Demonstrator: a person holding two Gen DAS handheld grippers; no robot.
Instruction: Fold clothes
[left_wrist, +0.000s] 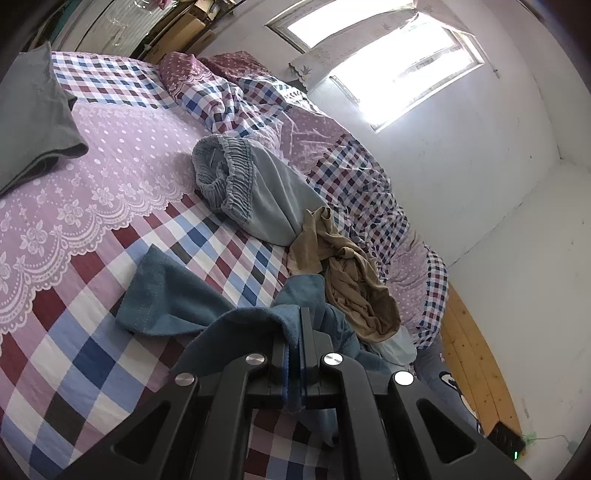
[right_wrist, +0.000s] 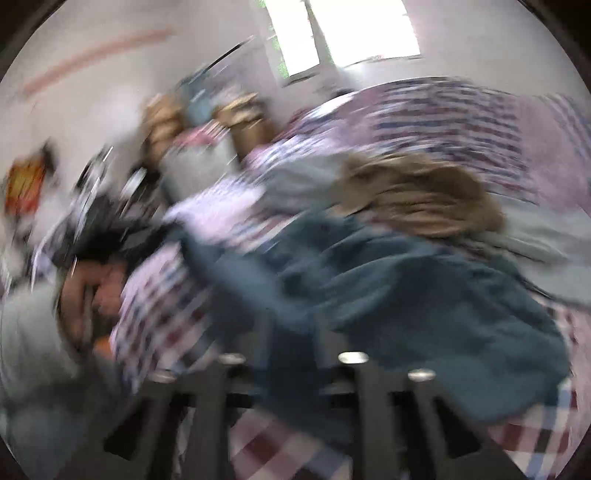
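Nearest you, your left gripper (left_wrist: 295, 332) is clamped tight on an edge of the teal garment (left_wrist: 173, 299), probably pinning that side so the cloth can be drawn flat for a fold. It looks soft and fleecy, slumped in loose ridges on the checked bedsheet (left_wrist: 74, 350). Your right gripper (right_wrist: 291, 354) sits low over the same teal cloth, but the view is badly smeared, so I cannot tell how its jaws stand or whether it holds anything. Beyond lie crumpled tan clothing (left_wrist: 354, 291), then pale blue trousers (left_wrist: 251, 188) with a gathered elastic waistband, and farthest a folded grey garment (left_wrist: 33, 122).
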